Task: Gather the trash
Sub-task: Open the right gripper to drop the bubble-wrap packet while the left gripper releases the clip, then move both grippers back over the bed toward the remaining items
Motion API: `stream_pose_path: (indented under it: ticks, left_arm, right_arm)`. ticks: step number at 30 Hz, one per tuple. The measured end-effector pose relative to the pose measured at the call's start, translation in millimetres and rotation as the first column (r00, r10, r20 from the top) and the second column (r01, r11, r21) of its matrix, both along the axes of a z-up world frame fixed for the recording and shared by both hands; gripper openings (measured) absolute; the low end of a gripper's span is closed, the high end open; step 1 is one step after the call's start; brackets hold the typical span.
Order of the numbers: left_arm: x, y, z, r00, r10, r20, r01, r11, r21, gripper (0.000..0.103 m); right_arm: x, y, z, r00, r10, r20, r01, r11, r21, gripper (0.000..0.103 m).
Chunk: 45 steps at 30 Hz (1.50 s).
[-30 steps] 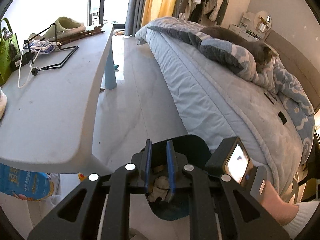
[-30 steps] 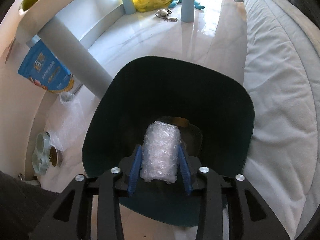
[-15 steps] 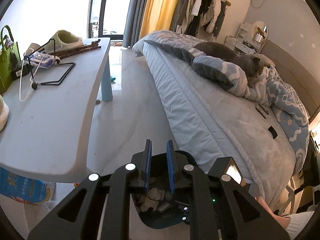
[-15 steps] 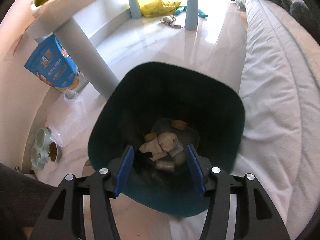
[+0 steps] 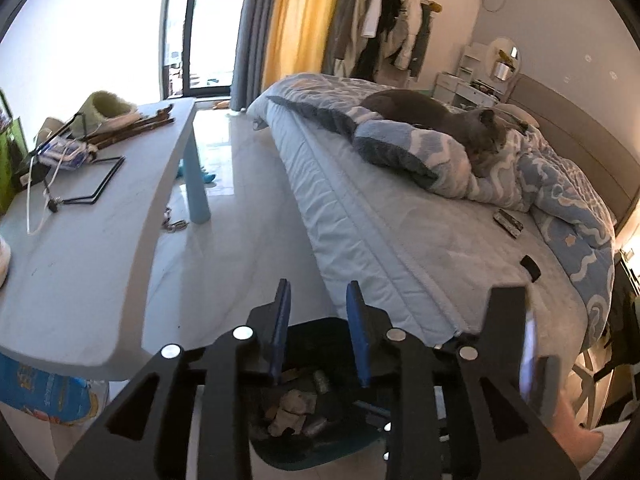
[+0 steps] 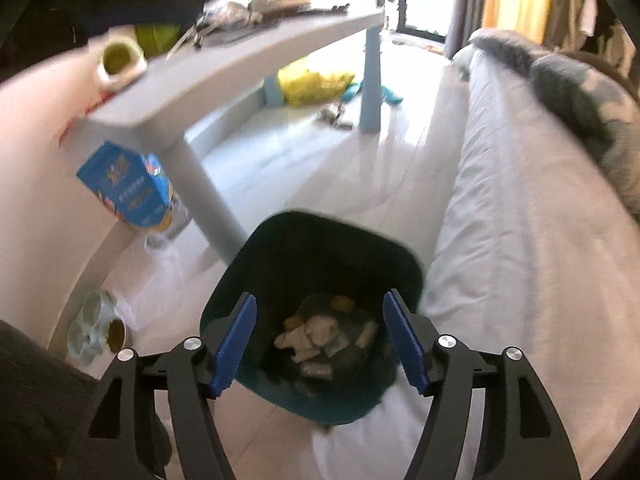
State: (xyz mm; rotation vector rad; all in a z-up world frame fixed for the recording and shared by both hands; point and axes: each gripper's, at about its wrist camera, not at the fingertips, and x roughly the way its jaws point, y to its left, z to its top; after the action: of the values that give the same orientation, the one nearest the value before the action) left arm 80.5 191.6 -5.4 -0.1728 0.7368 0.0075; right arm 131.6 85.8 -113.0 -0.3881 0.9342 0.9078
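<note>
While both of your tools hang over the dark teal bin [image 6: 320, 264], note that neither carries anything. Your right hand-held gripper [image 6: 320, 344] has just been spreading its blue pads [image 6: 236, 344]; they now stand well apart, with only the bin's mouth showing between them. Your left hand-held gripper [image 5: 318, 336] has also just been opening, though less widely, and its gap is bare too, framing floor and the bin's far rim [image 5: 316, 326].

Trash [image 6: 312, 340] lies at the bottom of the bin: pale crumpled scraps, a small roll of bubble wrap and some yellowish bits. Part of the right view is blurred, so finer detail in there is unclear.

Relative to the bin: the bed [image 6: 520, 208] presses close on one side, with a grey cat [image 5: 436, 120] far up on the blue quilt. On the other side rises the table [image 5: 80, 240], its nearest leg [image 6: 200, 188] just beside the bin. Past that leg sit a blue bag [image 6: 128, 188] and a pet bowl [image 6: 96, 328] on the floor. Beyond, under the table's far end, a yellow bag [image 6: 312, 80].
</note>
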Motion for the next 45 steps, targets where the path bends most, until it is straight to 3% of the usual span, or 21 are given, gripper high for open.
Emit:
stream_pose_path:
  ticks: [8,10,14,16,18,28,40,45]
  left_arm:
    - [11,-43,6,0.997,-0.067,0.039,0.066,0.998,0.011,0.043]
    - [14,-57,7,0.995,-0.085,0.051,0.084,0.996,0.021,0.058]
    - [19,-81,7,0.99,-0.124,0.066,0.123,0.992,0.025,0.075]
    - [22,-92,7,0.988,-0.138,0.076,0.136,0.99,0.027,0.089]
    - [26,-102,7,0.985,-0.154,0.083,0.152,0.988,0.031,0.093]
    - [50,-146,-1,0.969,-0.24,0.064,0.239,0.971,0.023,0.098]
    - [88,-189,-14,0.922,-0.383,0.054,0.382,0.924,0.016,0.098]
    - [105,-201,-23,0.9,-0.437,0.015,0.437,0.9,0.006,0.098]
  right_arm:
    - [20,-62,41,0.985,-0.127,0.119,0.118,0.99,0.075,0.074]
    - [26,-80,47,0.977,-0.164,0.134,0.154,0.984,0.088,0.078]
    - [35,-111,53,0.963,-0.225,0.151,0.21,0.972,0.11,0.085]
    - [40,-128,56,0.951,-0.266,0.159,0.248,0.961,0.123,0.095]
    - [45,-144,59,0.939,-0.299,0.167,0.28,0.951,0.128,0.099]
    - [77,-222,69,0.883,-0.439,0.164,0.412,0.894,0.174,0.1]
    - [117,-269,73,0.849,-0.51,0.139,0.481,0.855,0.194,0.1]
    - [136,-289,68,0.838,-0.531,0.124,0.505,0.842,0.19,0.1]
